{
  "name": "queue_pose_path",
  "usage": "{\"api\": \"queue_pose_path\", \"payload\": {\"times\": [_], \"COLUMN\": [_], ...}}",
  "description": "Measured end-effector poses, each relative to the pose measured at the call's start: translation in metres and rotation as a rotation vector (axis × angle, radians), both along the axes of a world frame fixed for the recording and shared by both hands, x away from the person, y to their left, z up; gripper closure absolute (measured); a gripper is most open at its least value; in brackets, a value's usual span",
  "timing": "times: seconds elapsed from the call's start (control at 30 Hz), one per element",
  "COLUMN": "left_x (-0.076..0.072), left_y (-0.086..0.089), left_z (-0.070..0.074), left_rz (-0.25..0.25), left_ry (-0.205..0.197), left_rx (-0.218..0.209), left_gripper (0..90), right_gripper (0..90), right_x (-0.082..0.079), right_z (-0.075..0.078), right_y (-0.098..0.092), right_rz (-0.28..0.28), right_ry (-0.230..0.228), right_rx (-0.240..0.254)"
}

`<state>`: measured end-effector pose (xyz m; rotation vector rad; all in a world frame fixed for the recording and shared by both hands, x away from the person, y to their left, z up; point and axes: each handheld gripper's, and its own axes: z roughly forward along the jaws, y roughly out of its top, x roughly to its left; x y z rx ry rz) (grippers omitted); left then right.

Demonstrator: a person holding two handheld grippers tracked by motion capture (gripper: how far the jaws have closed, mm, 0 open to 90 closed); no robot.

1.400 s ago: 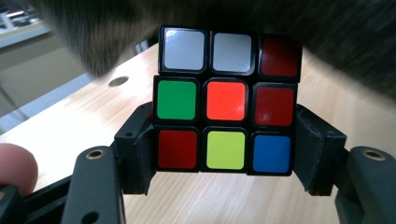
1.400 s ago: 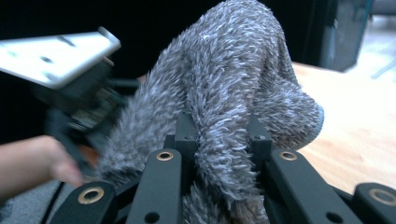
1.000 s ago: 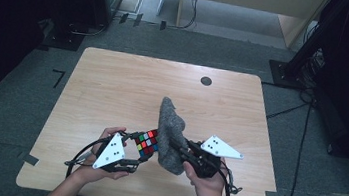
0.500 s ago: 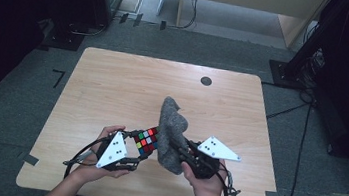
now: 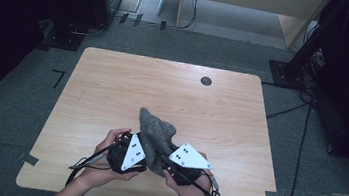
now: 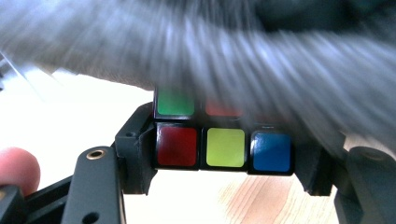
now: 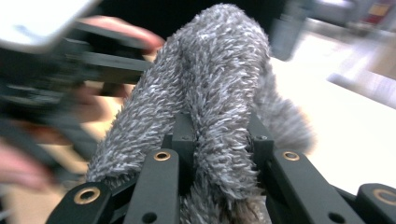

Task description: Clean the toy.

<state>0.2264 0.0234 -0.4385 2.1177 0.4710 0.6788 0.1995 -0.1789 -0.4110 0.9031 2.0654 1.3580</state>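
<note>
Left gripper view: left tool (image 6: 224, 163) clamps a colour cube (image 6: 224, 140); right tool (image 7: 219, 154) grips fuzzy grey cloth (image 7: 215, 93).

Wooden table (image 5: 112, 95), light grain, rounded corners; dark round grommet (image 5: 206, 81) near far edge, right of centre. Grey fuzzy cloth (image 5: 155, 136) at near centre, raised off the tabletop, bunched, between the two grippers. Left gripper (image 5: 127, 155) in left hand (image 5: 104, 162), grey plate on top, against cloth's left side. Right gripper (image 5: 182, 162) in right hand (image 5: 189, 190), grey plate on top, at cloth's right side. Cables trail towards near edge. Grey carpet around; tape marks (image 5: 29, 159) beside the near table corners
</note>
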Motion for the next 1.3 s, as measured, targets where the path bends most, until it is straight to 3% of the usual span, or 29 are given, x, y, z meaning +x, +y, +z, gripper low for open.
{"api": "queue_pose_path", "payload": {"times": [0.03,0.13,0.23,0.33,0.4,0.47,0.5,0.6,0.67,0.8,0.87,0.97,1.03,1.17,1.23,1.3], "left_x": [0.001,0.003,0.003,-0.001,0.001,0.001,0.002,0.005,0.006,0.006,0.007,0.011,0.012,0.012,0.013,0.013], "left_y": [0.003,0.01,0.018,0.024,0.031,0.038,0.042,0.048,0.05,0.051,0.056,0.063,0.066,0.06,0.057,0.056], "left_z": [0.0,0.002,0.003,0.004,0.007,0.01,0.012,0.016,0.016,0.018,0.02,0.023,0.024,0.019,0.018,0.017], "left_rz": [-0.008,-0.048,-0.086,-0.08,-0.111,-0.151,-0.173,-0.19,-0.206,-0.23,-0.232,-0.214,-0.209,-0.225,-0.235,-0.231], "left_ry": [0.0,0.011,0.009,-0.054,-0.04,-0.03,-0.012,0.026,0.05,0.078,0.087,0.097,0.096,0.12,0.14,0.144], "left_rx": [-0.02,-0.111,-0.193,-0.244,-0.3,-0.365,-0.415,-0.498,-0.541,-0.589,-0.617,-0.666,-0.665,-0.642,-0.654,-0.648], "left_gripper": [34.7,34.7,34.7,34.7,34.7,34.7,34.7,34.7,34.6,34.6,34.6,34.7,34.6,34.6,34.6,34.6], "right_gripper": [72.0,72.1,72.0,72.1,72.3,72.4,72.4,72.3,72.2,73.5,74.1,73.8,73.7,73.5,73.5,73.9], "right_x": [0.003,0.005,0.003,0.002,0.006,0.012,0.014,0.018,0.018,0.015,0.014,0.02,0.021,0.019,0.018,0.019], "right_z": [0.0,0.002,0.005,0.003,0.001,-0.004,-0.005,-0.006,-0.005,-0.011,-0.017,-0.027,-0.029,-0.019,-0.017,-0.024], "right_y": [-0.008,-0.019,-0.024,-0.019,-0.023,-0.032,-0.036,-0.048,-0.048,-0.032,-0.024,-0.021,-0.021,-0.035,-0.036,-0.028], "right_rz": [-0.005,-0.041,0.028,0.051,0.03,-0.036,-0.051,-0.068,-0.024,0.112,0.142,0.246,0.197,0.143,0.15,0.21], "right_ry": [0.019,0.013,0.011,-0.005,0.008,0.027,0.041,0.07,0.08,0.102,0.101,0.163,0.152,0.096,0.083,0.137], "right_rx": [0.047,0.097,0.213,0.208,0.21,0.175,0.174,0.245,0.305,0.367,0.346,0.337,0.283,0.415,0.423,0.391]}}
